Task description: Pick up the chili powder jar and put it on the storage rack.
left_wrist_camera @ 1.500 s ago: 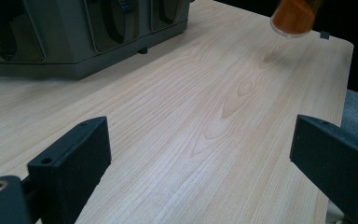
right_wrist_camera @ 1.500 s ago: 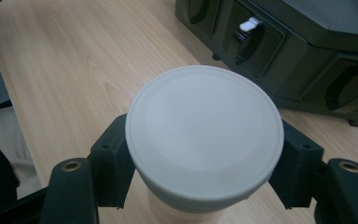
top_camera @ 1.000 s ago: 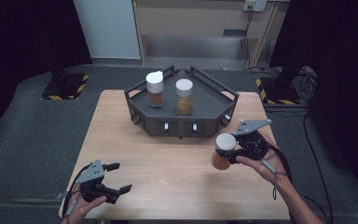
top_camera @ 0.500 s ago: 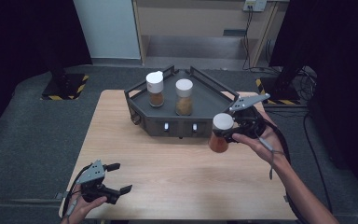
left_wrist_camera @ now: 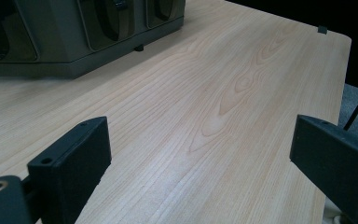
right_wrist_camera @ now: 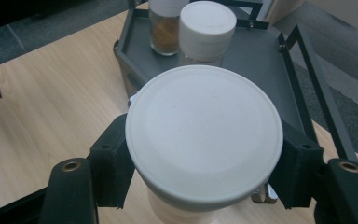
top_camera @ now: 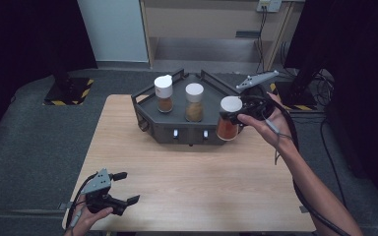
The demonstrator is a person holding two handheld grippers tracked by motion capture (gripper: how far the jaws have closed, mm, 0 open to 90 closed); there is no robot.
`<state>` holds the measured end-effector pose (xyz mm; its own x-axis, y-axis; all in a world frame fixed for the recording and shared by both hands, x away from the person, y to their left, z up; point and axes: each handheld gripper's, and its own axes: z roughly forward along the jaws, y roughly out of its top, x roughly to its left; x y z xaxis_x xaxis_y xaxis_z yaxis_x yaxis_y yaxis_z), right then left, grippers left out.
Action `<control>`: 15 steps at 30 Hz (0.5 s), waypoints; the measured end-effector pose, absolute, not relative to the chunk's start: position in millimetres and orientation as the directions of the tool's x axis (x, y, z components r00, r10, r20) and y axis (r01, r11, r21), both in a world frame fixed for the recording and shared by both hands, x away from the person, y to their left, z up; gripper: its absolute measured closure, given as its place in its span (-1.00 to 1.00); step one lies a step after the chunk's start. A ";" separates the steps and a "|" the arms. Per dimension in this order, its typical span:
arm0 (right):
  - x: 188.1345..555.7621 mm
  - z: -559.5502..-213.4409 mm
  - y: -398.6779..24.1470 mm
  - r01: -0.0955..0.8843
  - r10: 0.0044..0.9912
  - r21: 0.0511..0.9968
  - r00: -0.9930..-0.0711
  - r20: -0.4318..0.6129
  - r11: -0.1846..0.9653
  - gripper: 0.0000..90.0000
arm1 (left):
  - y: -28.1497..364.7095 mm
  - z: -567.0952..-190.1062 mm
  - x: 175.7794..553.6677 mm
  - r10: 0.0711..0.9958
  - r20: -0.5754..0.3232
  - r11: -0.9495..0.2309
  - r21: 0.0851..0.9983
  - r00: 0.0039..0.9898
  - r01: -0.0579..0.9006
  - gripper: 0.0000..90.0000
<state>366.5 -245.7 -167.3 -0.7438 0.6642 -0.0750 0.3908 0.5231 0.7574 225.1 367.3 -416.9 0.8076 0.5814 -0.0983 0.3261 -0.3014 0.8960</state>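
Note:
A spice jar (top_camera: 227, 128) with a white lid and orange-red contents hangs in the air by the right front corner of a dark grey tray (top_camera: 187, 132). My right gripper (top_camera: 237, 117) is shut on it from the right. In the right gripper view the jar's lid (right_wrist_camera: 204, 130) sits between both black jaws of that gripper (right_wrist_camera: 204, 164), with the tray (right_wrist_camera: 256, 51) behind. Two more white-lidded jars (top_camera: 164, 93) (top_camera: 194, 102) stand upright in the tray. My left gripper (top_camera: 128, 187) rests open near the table's front left, its jaws (left_wrist_camera: 200, 163) wide apart over bare wood.
The wooden table (top_camera: 192, 182) stretches between the two grippers. The tray's raised side rails (top_camera: 211, 81) stand above its floor. Its front wall (left_wrist_camera: 51, 51) lies ahead of the left gripper. A cable trails from the right hand down the forearm.
My right gripper has lifted the orange-red jar off the table and carried it back toward the tray's right front corner. The left gripper has stayed put.

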 end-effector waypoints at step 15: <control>411.0 -176.1 -224.9 0.465 0.781 0.764 -0.620 -0.080 0.447 -0.25 | 367.2 -416.8 225.0 0.580 -0.098 -0.302 0.896 0.809 0.326 -0.91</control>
